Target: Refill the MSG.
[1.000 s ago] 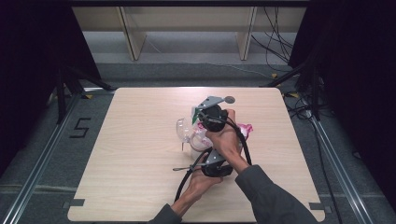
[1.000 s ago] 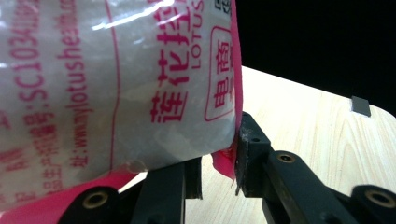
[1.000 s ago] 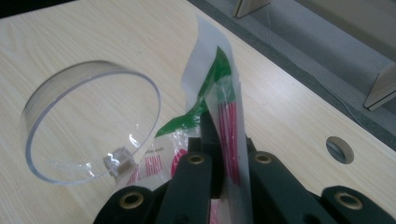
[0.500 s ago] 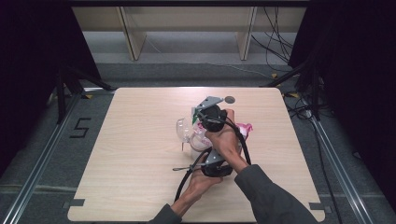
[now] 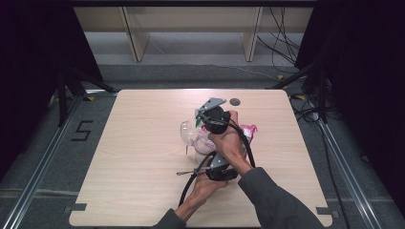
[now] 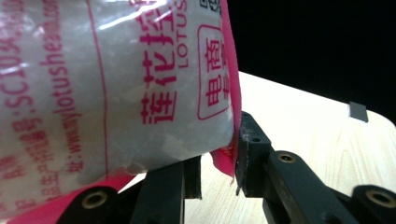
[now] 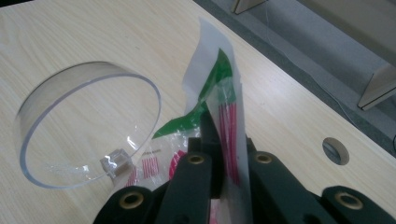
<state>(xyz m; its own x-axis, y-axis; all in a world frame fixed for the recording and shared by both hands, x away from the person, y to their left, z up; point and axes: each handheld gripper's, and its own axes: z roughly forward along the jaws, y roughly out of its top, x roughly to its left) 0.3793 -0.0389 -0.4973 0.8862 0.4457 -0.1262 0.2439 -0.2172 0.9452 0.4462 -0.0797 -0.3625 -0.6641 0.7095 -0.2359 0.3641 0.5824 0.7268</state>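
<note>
A: Pinching the bag's edge, your right gripper has its jaws clenched on the clear top strip with green and red print. The clear plastic cup lies on its side just left of those jaws, on the table.

B: And your left gripper?

A: Jaws part open, clamped on the pink seam of the white-filled bag; the bag bulges above and left of them.

B: From the high view?

A: Your two hands cross mid-table; right gripper farther out, bag between, cup beside it.
</note>
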